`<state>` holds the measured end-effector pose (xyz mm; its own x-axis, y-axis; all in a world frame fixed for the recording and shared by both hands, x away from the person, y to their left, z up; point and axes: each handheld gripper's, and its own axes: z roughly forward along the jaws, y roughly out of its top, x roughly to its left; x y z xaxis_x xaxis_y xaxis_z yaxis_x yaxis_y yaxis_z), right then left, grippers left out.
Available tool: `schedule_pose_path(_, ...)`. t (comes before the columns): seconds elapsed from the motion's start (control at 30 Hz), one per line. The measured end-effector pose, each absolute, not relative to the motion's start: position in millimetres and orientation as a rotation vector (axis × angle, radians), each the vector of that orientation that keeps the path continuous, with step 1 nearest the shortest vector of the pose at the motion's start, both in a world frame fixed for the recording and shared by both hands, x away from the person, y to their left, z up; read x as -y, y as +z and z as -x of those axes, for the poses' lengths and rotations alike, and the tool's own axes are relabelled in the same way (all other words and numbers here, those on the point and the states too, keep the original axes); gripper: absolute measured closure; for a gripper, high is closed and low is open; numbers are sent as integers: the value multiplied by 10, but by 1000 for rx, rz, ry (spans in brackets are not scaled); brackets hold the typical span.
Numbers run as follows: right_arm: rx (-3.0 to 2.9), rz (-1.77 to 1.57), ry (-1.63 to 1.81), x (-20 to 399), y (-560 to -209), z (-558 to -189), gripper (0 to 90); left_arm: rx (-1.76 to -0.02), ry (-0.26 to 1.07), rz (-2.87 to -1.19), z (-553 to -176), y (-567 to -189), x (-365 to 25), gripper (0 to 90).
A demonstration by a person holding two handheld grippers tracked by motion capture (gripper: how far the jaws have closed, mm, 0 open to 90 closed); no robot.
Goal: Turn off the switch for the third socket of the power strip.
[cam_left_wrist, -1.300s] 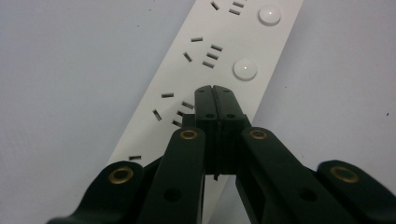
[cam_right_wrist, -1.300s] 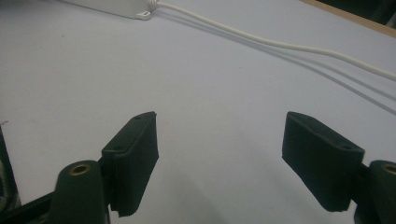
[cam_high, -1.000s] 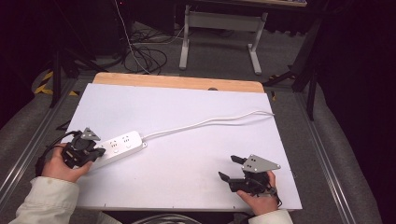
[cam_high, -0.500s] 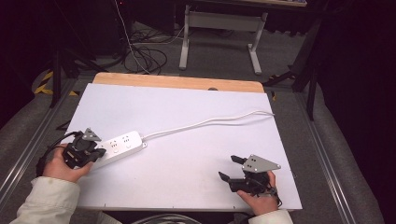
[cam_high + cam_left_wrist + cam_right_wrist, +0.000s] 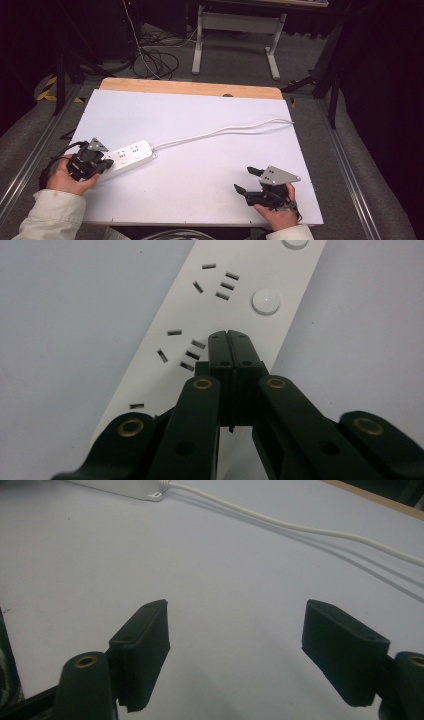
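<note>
Nothing has moved: left hand-held gripper pressed together over the power strip, right hand-held gripper apart above bare table.

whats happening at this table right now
A person works at a white table with tongs in each hand. The left tongs are shut, tips over a white power strip, beside its sockets. The right tongs sit open near the table's front right, holding nothing. The strip's white cord trails toward the far right edge.
</note>
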<state>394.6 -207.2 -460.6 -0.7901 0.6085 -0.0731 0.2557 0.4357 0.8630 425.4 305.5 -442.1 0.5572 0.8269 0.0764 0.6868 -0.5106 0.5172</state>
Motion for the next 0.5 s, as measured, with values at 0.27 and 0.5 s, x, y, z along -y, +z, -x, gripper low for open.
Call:
schedule_pose_path(0.27,-2320,-733,1295,2072,-4604,-3943,274,-1225,434,-2362,-4256,-4423,-3061,900)
schedule_pose_path(0.5,-2321,-732,1294,2070,-4605,-3942,274,-1232,447,-2361,-4251,-4428,-3053,900)
